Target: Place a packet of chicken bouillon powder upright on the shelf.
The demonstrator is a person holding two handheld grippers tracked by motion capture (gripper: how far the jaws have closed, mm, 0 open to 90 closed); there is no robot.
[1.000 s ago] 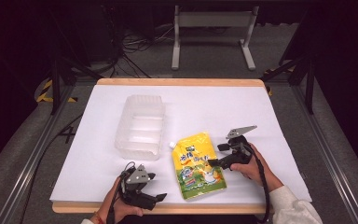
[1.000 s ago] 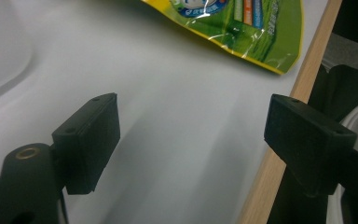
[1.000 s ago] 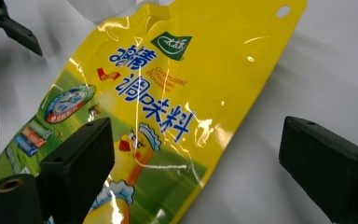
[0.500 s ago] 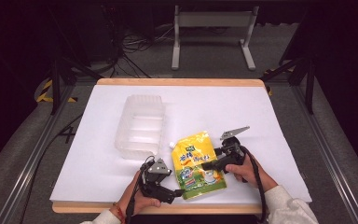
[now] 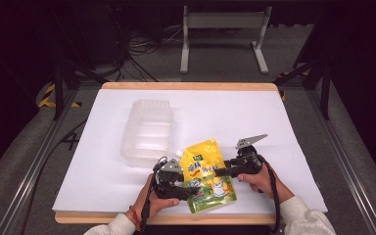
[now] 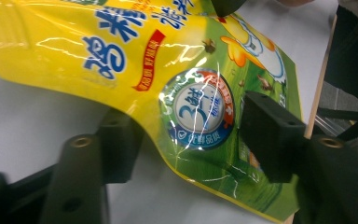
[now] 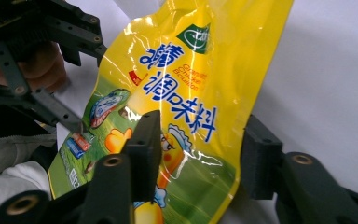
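1. We work at the table (image 5: pixel 293 127), a white top with a wooden edge, and everything that matters sits in its near half.
2. A clear plastic tray (image 5: pixel 148 131) lies at about ten o'clock from the pouch, close to it but apart, and empty as far as we can see.
3. The yellow seasoning pouch (image 5: pixel 206 174) lies flat at six o'clock on the table, its spout corner pointing to eleven o'clock, towards the tray.
4. Our left tool (image 5: pixel 182 192) comes in at the pouch's eight o'clock corner. Its jaws have just been closing and stand about half open. In the left gripper view one jaw lies under the lifted edge and the other over the printed face; whether the pads press yet, we cannot tell.
5. Our right tool (image 5: pixel 219 172) reaches in from three o'clock, jaws likewise just closing, straddling the pouch's right edge. A gap shows at the outer pad, so we judge it not gripped.
6. Risks, as we judge them: the glossy film may slip out of a shallow bite, a one-sided pinch may fold the pouch rather than lift it, and uneven pulls could twist it.
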